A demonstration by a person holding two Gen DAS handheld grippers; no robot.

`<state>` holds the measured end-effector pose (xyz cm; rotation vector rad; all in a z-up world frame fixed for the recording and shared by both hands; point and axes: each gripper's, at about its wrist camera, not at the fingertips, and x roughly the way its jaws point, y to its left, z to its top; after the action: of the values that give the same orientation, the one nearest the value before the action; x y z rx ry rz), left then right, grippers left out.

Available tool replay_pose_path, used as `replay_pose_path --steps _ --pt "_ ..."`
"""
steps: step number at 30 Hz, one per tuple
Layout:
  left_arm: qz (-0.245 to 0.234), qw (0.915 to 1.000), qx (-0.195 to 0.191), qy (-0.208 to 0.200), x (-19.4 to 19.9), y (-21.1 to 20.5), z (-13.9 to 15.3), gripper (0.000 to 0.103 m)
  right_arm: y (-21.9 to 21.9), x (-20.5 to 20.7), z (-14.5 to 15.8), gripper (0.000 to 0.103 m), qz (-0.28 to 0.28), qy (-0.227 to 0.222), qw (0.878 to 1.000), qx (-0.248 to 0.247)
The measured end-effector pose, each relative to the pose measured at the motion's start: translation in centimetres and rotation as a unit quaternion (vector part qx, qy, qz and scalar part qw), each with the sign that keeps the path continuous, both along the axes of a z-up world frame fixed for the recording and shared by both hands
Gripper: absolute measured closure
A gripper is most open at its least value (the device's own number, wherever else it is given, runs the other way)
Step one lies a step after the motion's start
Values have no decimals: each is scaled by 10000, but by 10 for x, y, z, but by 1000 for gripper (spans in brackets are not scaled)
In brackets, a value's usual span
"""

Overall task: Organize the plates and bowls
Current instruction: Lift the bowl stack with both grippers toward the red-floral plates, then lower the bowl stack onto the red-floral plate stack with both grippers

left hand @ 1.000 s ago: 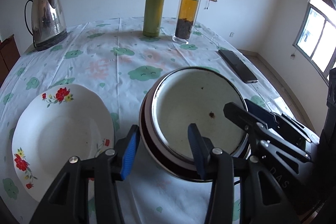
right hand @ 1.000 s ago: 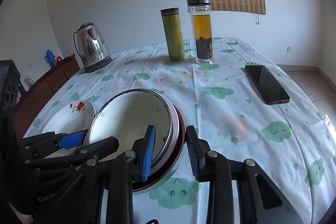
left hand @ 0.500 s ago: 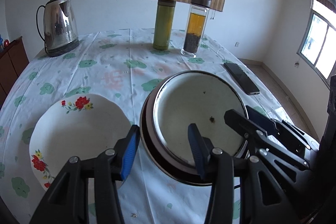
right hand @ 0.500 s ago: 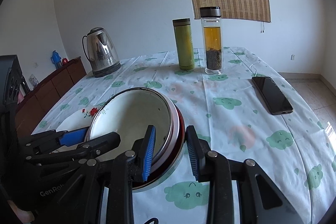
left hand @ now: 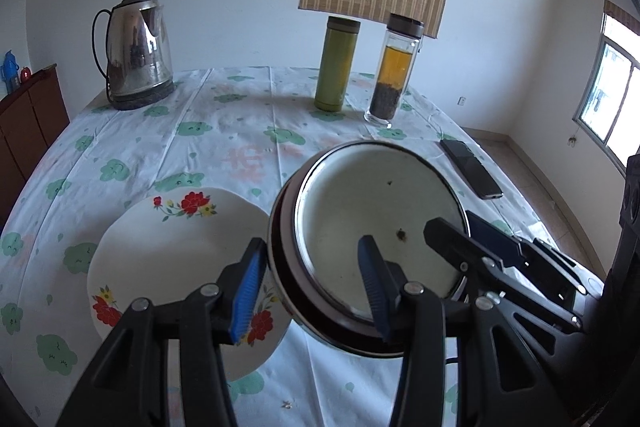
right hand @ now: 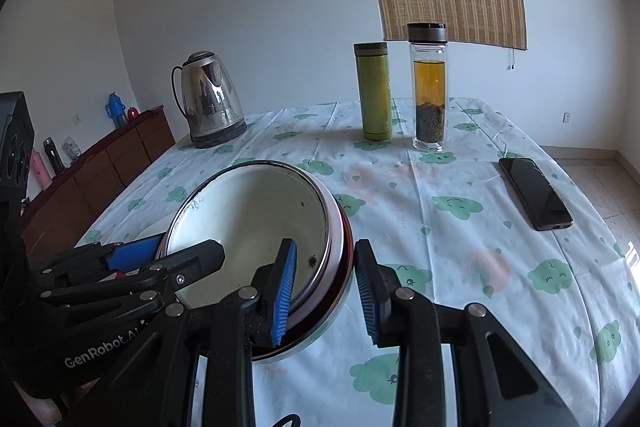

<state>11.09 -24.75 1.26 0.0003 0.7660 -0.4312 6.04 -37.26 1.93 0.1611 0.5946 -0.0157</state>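
Left tongs (left hand: 310, 291): part-open, clamped across near rim of bowl stack (left hand: 380, 223). Right tongs (right hand: 326, 291): narrower, gripping the opposite rim. Two grips probably keep the stack level, apparently clear of the worktop (left hand: 240, 131). Bowls: two, nested. Flowered plate (left hand: 168, 247): one, just beside. Bottles: two. Kettle, phone: one each.

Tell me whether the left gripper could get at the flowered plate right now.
Probably not yet: the left gripper is clamped on the bowl stack's rim, together with the right gripper. The plate itself lies uncovered beside it.
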Motion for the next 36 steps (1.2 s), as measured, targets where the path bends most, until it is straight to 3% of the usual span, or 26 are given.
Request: replay_pose_path --steps 21,36 --pt "357 9991 24 -214 11 51 16 57 46 27 16 71 338 -79 9994 -28" --pt "564 9983 105 -127 23 87 4 57 84 47 7 71 602 113 9981 -44"
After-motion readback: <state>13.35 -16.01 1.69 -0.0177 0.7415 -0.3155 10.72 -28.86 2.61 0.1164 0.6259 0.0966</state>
